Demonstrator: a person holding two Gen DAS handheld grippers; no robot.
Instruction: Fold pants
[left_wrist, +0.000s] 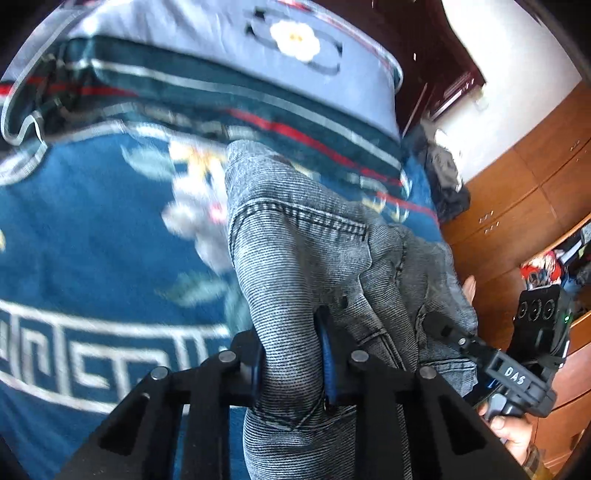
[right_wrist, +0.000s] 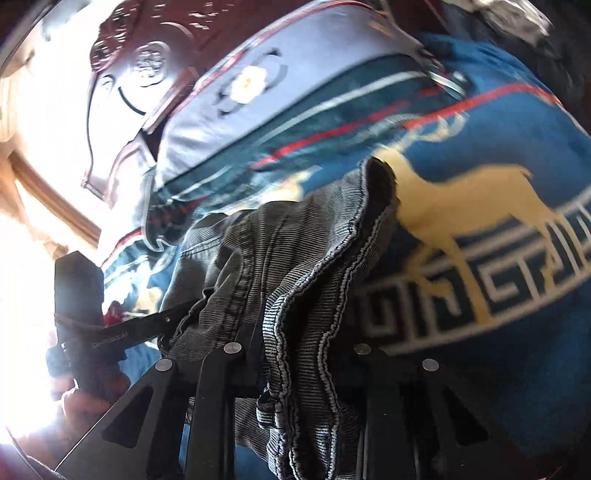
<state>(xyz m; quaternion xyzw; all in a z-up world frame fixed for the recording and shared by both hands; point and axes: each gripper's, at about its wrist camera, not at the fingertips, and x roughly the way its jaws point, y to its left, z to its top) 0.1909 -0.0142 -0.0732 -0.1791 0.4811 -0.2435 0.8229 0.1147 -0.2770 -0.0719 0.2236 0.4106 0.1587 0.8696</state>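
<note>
The grey denim pants (left_wrist: 295, 236) hung bunched above the blue patterned bedspread (left_wrist: 92, 229), lifted clear of it where the two grippers held them. The left gripper (left_wrist: 291, 365) had its fingers pressed in on a thick fold of the pants, the cloth squeezed between the blue pads (left_wrist: 327, 354) and spilling out above and below them. Just to the right of that fold, the right gripper (left_wrist: 439, 326) bit into another part of the same pants, with a hand (left_wrist: 513, 435) gripping its handle below. In the right wrist view, the right gripper (right_wrist: 295, 354) pinched a gathered edge of the pants (right_wrist: 295, 258), where the pale stitched seams ran in wavy ridges down between its fingers. Left of the pants there, the left gripper (right_wrist: 162, 321) reached into the cloth. Beyond the pants, a grey-blue pillow (left_wrist: 184, 22) lay at the head of the bedspread, and wooden drawers (left_wrist: 517, 206) stood off to its right.
</note>
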